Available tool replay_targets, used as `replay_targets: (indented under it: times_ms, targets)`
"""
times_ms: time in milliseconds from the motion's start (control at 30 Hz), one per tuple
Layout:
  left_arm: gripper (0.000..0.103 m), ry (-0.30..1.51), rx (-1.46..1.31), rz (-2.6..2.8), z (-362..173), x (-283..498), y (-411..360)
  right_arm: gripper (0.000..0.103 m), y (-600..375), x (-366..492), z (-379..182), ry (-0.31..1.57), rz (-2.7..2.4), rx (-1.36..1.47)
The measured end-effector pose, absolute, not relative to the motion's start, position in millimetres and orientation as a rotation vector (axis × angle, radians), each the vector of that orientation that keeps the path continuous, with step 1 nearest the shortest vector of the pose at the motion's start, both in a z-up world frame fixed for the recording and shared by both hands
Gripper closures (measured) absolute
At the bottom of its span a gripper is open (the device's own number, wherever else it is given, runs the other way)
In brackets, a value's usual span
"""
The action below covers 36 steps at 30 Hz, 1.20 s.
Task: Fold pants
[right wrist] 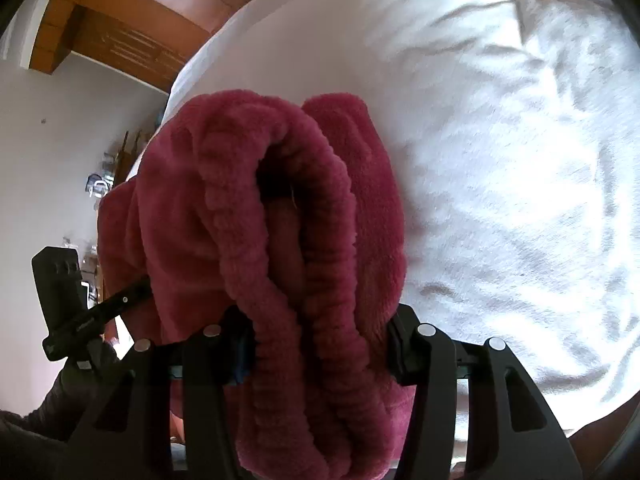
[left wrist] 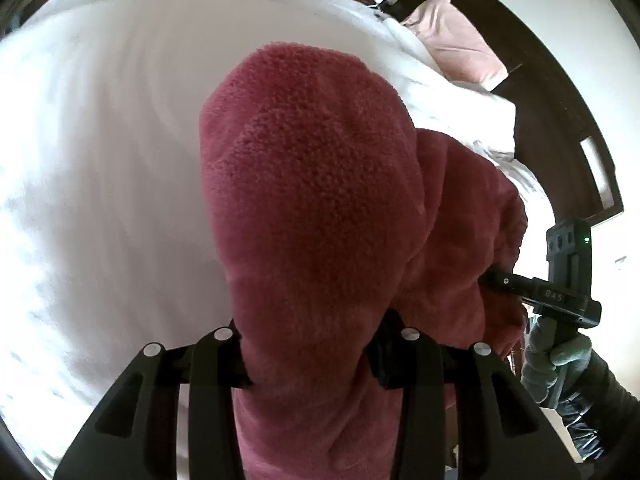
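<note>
Dark red fleece pants [left wrist: 320, 184] hang bunched above the white bed sheet [left wrist: 100, 140]. My left gripper [left wrist: 310, 356] is shut on a thick fold of them that fills the middle of the left wrist view. In the right wrist view my right gripper [right wrist: 320, 356] is shut on the ribbed elastic waistband [right wrist: 280, 248] of the pants [right wrist: 192, 184], which loops up between the fingers. Each gripper appears in the other's view, its tips buried in the fleece: the right gripper [left wrist: 492, 280] at the right, the left gripper [right wrist: 140, 286] at the left.
The wrinkled white sheet [right wrist: 500, 160] spreads beneath both grippers. A pink pillow [left wrist: 456, 40] lies by the dark headboard [left wrist: 552, 140]. A gloved hand [left wrist: 556, 360] holds the right gripper. Wooden panelling [right wrist: 120, 20] and small clutter stand beyond the bed's edge.
</note>
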State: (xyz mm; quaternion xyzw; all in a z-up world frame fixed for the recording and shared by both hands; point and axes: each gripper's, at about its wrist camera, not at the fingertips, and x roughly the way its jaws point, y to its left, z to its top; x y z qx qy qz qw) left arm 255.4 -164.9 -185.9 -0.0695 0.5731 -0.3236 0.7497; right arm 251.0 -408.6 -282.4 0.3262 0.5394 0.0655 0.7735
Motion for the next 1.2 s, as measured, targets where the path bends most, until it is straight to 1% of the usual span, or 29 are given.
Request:
replay_targets:
  times_ms: [333,700,867,1200]
  targets:
    - [0.063,1.179,-0.024,-0.696,-149.8,252.2,-180.5,0.051,-425.2,227.5,-258.3,1.096,0.092,0.746]
    - [0.063,1.094,0.025,-0.692,-107.2,266.4,-212.3,0.051,-451.5,215.7,-220.4,0.999,0.074,0.741]
    - [0.063,1.051,0.036,-0.665,-91.1,281.3,-232.3,0.051,-470.7,230.1,-207.8,0.969,0.103,0.731]
    - [0.063,1.031,0.023,-0.585,-85.6,333.5,-279.9,0.051,-512.3,282.3,-214.3,0.982,0.159,0.704]
